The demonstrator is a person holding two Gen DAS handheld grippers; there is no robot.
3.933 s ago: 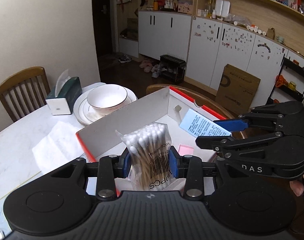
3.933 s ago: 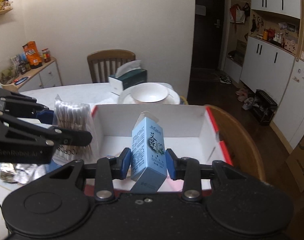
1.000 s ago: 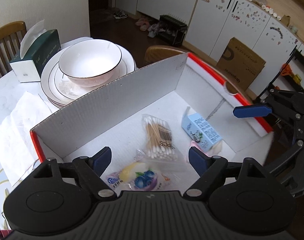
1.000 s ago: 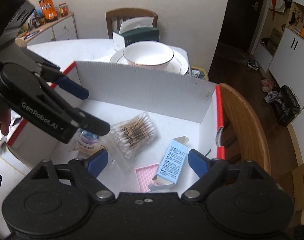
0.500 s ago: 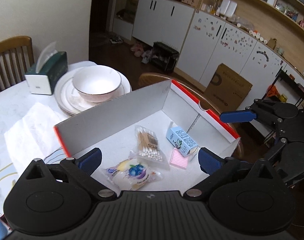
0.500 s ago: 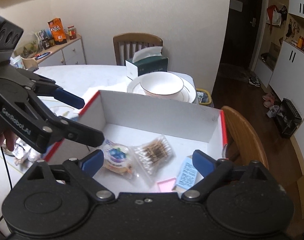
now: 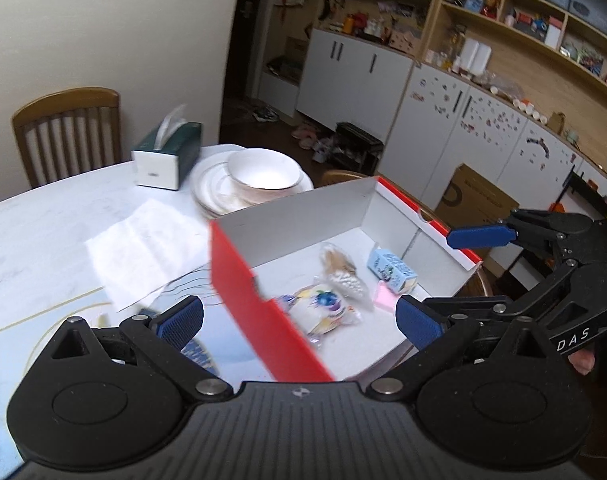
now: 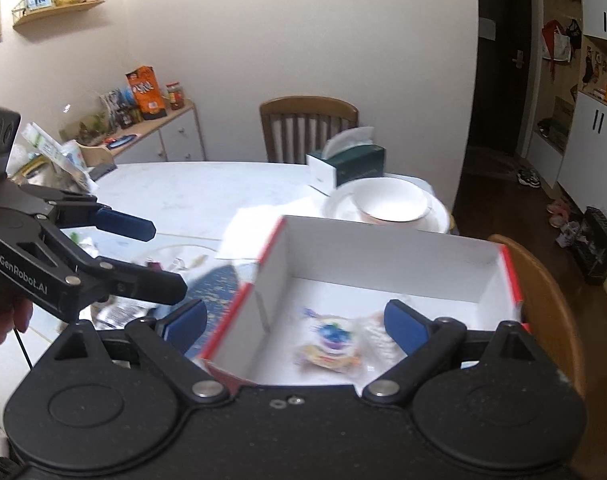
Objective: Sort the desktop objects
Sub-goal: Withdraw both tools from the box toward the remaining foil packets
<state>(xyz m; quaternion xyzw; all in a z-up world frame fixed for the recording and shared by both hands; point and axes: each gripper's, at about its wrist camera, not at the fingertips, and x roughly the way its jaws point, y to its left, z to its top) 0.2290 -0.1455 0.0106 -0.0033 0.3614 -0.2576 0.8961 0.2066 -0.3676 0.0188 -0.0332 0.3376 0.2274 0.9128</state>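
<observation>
A white cardboard box with red outer walls (image 7: 243, 272) (image 8: 383, 256) stands at the table's edge. Inside lie a colourful snack bag (image 7: 323, 312) (image 8: 331, 344), a bag of cotton swabs (image 7: 343, 272) (image 8: 377, 334), a blue carton (image 7: 391, 270) and a pink pad (image 7: 385, 300). My left gripper (image 7: 299, 322) is open and empty, above the box's near left corner; it also shows in the right wrist view (image 8: 159, 256). My right gripper (image 8: 295, 320) is open and empty above the box; it also shows in the left wrist view (image 7: 455, 276).
A bowl on stacked plates (image 7: 263, 176) (image 8: 391, 200), a green tissue box (image 7: 167, 156) (image 8: 347, 164) and a paper napkin (image 7: 143, 240) lie on the white table. Loose packets (image 8: 119, 312) lie left of the box. Wooden chairs (image 7: 67, 132) (image 8: 543, 280) stand around.
Both grippers have let go of the cotton swabs and the blue carton, which now lie in the box. Both have since pulled up and swung left; the view is blurred by motion.
</observation>
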